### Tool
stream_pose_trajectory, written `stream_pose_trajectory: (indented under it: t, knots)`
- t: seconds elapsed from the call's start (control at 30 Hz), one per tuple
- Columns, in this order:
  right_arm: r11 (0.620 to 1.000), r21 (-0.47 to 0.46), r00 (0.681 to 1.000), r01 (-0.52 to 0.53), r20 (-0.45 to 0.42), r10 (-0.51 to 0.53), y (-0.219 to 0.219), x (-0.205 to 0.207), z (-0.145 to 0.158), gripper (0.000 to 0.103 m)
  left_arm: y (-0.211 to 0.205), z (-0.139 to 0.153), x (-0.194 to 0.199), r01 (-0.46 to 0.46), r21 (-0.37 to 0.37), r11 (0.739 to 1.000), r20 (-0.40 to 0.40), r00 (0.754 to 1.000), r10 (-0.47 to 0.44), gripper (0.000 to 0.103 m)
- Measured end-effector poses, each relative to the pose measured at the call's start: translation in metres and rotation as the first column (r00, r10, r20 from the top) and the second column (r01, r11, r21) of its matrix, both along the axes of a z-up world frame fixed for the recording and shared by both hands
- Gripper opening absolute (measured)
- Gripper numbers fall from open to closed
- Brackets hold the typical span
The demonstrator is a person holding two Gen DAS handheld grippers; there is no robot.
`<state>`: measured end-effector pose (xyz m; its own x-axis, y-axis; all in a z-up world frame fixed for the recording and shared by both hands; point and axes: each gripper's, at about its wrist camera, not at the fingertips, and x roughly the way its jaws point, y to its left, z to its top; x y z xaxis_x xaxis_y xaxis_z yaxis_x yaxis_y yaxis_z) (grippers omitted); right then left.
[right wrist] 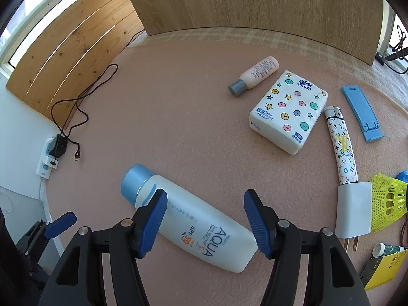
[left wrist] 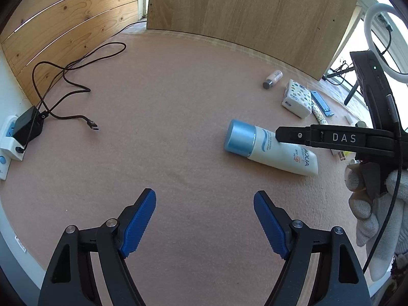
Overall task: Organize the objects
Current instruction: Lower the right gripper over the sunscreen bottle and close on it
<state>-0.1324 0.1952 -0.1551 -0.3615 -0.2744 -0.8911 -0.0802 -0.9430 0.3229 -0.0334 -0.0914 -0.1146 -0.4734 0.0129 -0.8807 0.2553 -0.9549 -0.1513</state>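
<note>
A white AQUA sunscreen bottle [right wrist: 193, 219] with a blue cap lies on its side on the pink felt table. My right gripper [right wrist: 205, 219] is open, its blue fingers on either side of the bottle's body, apart from it. In the left wrist view the same bottle [left wrist: 274, 149] lies at the right, with the right gripper's black finger [left wrist: 293, 136] over it. My left gripper [left wrist: 205, 219] is open and empty over bare felt. A small pink bottle [right wrist: 256, 75], a Vinda tissue pack [right wrist: 289, 113] and a patterned lighter [right wrist: 341, 144] lie further back.
A blue holder [right wrist: 360, 112], a white charger plug [right wrist: 353, 211], a yellow shuttlecock [right wrist: 387, 199] and a yellow card [right wrist: 382, 267] sit at the right. A black cable [left wrist: 66, 86] and adapter [left wrist: 26, 127] lie at the left. Wooden boards [left wrist: 242, 5] stand behind.
</note>
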Motion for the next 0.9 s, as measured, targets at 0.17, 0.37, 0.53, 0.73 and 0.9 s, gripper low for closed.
stream_pose_trajectory:
  t: [0.17, 0.37, 0.53, 0.73, 0.9]
  knots:
    - [0.998, -0.067, 0.999, 0.022, 0.032, -0.02, 0.006, 0.003, -0.005, 0.058, 0.001, -0.001, -0.001, 0.001, 0.007, 1.0, -0.003, 1.0, -0.001, 0.081]
    - [0.99, -0.137, 0.996, 0.017, 0.089, -0.005, 0.0, 0.013, -0.009, 0.058, 0.004, -0.003, -0.004, 0.017, 0.018, 1.0, -0.006, 1.0, -0.017, 0.081]
    - [0.972, -0.237, 0.994, 0.004, 0.104, 0.021, -0.009, 0.025, -0.002, 0.058, 0.004, -0.005, -0.006, 0.045, 0.043, 0.998, -0.011, 0.999, -0.045, 0.08]
    - [0.99, -0.14, 0.999, 0.016, 0.054, -0.009, -0.012, 0.018, 0.009, 0.058, 0.011, -0.012, -0.024, 0.093, 0.146, 0.985, 0.002, 0.996, -0.094, 0.08]
    - [0.986, -0.166, 0.998, 0.026, 0.064, -0.016, -0.009, 0.01, 0.001, 0.058, 0.018, -0.022, -0.044, 0.126, 0.164, 0.978, 0.016, 0.991, -0.13, 0.077]
